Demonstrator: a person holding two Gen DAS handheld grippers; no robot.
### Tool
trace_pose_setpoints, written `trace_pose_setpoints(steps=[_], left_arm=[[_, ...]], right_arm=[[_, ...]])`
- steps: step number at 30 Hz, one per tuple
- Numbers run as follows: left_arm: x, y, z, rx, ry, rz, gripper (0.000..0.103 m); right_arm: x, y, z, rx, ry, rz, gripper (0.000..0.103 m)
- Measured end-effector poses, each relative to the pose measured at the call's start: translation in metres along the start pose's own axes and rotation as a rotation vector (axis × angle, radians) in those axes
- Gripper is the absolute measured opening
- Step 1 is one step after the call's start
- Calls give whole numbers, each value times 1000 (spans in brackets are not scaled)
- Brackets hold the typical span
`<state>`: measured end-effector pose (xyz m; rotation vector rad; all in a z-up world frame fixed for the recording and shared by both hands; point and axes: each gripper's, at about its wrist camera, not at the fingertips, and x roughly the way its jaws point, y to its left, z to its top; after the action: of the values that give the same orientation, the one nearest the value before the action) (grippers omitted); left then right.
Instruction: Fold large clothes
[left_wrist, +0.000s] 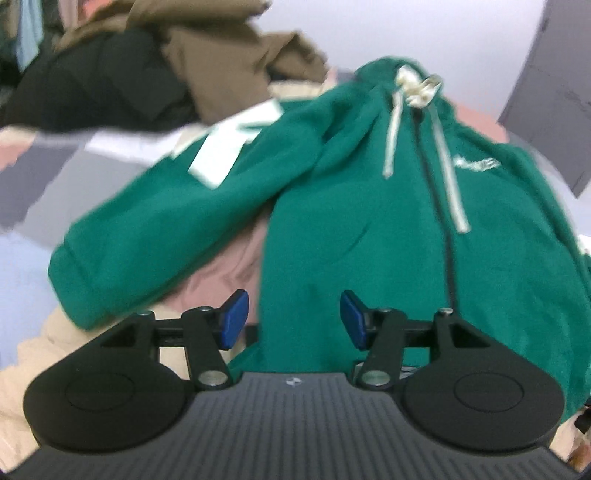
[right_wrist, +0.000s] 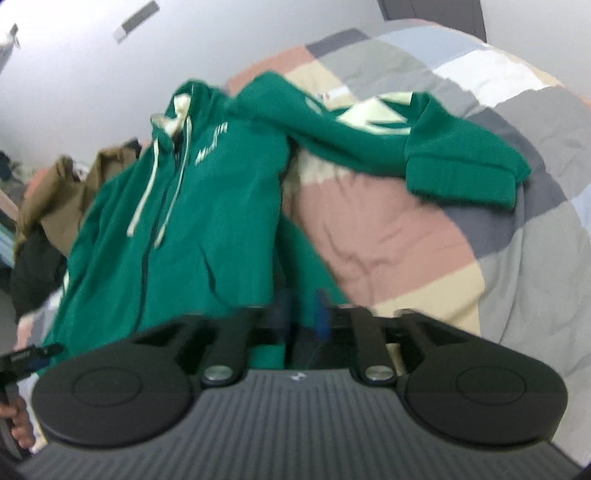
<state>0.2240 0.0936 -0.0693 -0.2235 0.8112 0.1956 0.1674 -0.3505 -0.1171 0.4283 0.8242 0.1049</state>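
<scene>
A green zip hoodie (left_wrist: 369, 221) with pale drawstrings lies front up on a patchwork quilt (right_wrist: 388, 229). In the left wrist view one sleeve (left_wrist: 147, 240) stretches out to the left. My left gripper (left_wrist: 294, 319) hovers at the hoodie's lower hem, its blue pads (left_wrist: 236, 319) wide apart and pressing nothing. In the right wrist view the hoodie (right_wrist: 177, 240) runs up the left and its other sleeve (right_wrist: 461, 166) reaches right across the quilt. My right gripper (right_wrist: 301, 314) sits at the hem's right corner. Its pads are blurred, with a gap and green cloth between them.
A heap of brown (left_wrist: 221, 55) and black (left_wrist: 92, 85) clothes lies beyond the hoodie at the far left. A pale wall stands behind the bed. The person's hand (right_wrist: 20, 424) on the other tool shows at the lower left of the right wrist view.
</scene>
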Motion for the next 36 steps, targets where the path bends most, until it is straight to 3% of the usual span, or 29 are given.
trace_pose_setpoints(steps=[2,8,13,15,20,28,31,34,35,36], left_arm=[[-11,-14,4,32,-41,-25,61],[-15,-65,5,82,-71,-147,62],[12,-106,-7,139,-77,-187,62],[28,-117,-11,166,-77,-190,62],[61,-127,-15,184,-65,-222,62],[94,-128,-13,222,-102,-246,62],[105,-128,-13,208,-90,-261,62],[114,-123,-11,181,-65,-274,62],[115,-121,-11,165,-59,-282,62],[116,-119,-10,148,-53,-289,62]], right_arm=[[-2,-5,7,14,-44,-4,62],[5,-25,33,85,-137,-30,62],[12,-51,56,149,-223,-135,70],[14,-63,61,187,-244,-157,80],[32,-89,63,205,-258,-214,81],[72,-76,65,-16,-188,-288,83],[90,-63,57,-195,-136,-374,83],[101,-57,52,-270,-106,-424,82],[102,-57,52,-278,-107,-434,80],[101,-57,53,-275,-109,-443,71]])
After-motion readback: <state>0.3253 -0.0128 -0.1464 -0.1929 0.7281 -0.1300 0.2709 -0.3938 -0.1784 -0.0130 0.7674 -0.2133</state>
